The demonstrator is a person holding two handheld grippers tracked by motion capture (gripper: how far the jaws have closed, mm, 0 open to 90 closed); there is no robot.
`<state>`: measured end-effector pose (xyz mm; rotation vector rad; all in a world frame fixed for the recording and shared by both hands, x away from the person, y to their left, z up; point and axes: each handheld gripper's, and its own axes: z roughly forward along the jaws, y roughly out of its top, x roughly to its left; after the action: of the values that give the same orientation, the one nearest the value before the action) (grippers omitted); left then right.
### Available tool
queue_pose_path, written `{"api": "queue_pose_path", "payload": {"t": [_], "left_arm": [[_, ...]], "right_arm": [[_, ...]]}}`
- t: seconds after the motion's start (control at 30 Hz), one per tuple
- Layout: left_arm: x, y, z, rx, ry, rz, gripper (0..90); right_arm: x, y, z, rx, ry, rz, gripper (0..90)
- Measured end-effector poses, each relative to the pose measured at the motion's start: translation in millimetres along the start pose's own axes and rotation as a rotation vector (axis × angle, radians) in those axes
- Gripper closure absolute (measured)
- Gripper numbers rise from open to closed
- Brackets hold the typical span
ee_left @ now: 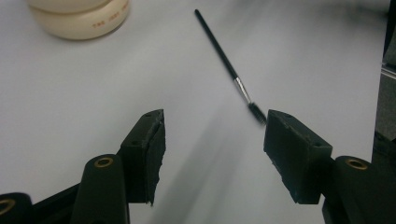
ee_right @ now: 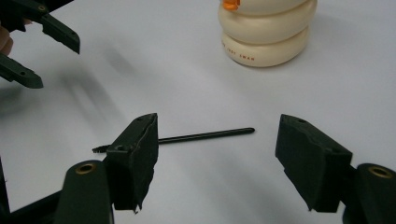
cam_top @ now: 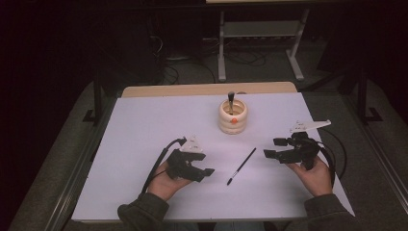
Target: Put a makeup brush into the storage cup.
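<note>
While untouched, brush [cam_top: 241, 166] between parted grippers.

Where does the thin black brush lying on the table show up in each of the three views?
High view: the brush lies slanted on the white table, between the two grippers.
Left gripper view: the brush runs from top centre down to the right-hand jaw, bristles nearest.
Right gripper view: the brush lies nearly level between the jaws, bristle end poking out past the left-hand jaw.
Shared landmark: the cream ringed pot beyond the brush.

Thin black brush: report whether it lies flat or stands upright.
Flat. The brush lies full-length on the white table, apart from the cream holder.
</note>
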<state>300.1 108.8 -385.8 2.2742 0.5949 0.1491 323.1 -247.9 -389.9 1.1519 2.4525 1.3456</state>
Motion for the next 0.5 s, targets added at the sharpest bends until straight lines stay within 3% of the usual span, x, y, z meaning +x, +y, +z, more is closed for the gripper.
{"api": "queue_pose_path", "payload": {"t": [0.03,0.23,0.27,0.5], "left_arm": [[-1.1,4.2,4.8,0.002,-0.007,-0.023,38.5],[-4.9,22.4,25.4,0.038,-0.016,-0.026,40.1],[-6.3,25.0,29.4,0.034,-0.021,-0.049,39.9],[-11.0,40.5,49.5,0.075,-0.028,-0.038,42.8]], "right_arm": [[0.5,-1.3,0.2,-0.010,0.001,-0.008,29.3],[4.9,-4.3,5.0,0.024,-0.014,-0.014,28.3],[5.6,-4.1,5.2,0.027,-0.016,-0.012,28.3],[4.4,-6.0,6.1,0.027,-0.025,-0.036,27.8]]}}
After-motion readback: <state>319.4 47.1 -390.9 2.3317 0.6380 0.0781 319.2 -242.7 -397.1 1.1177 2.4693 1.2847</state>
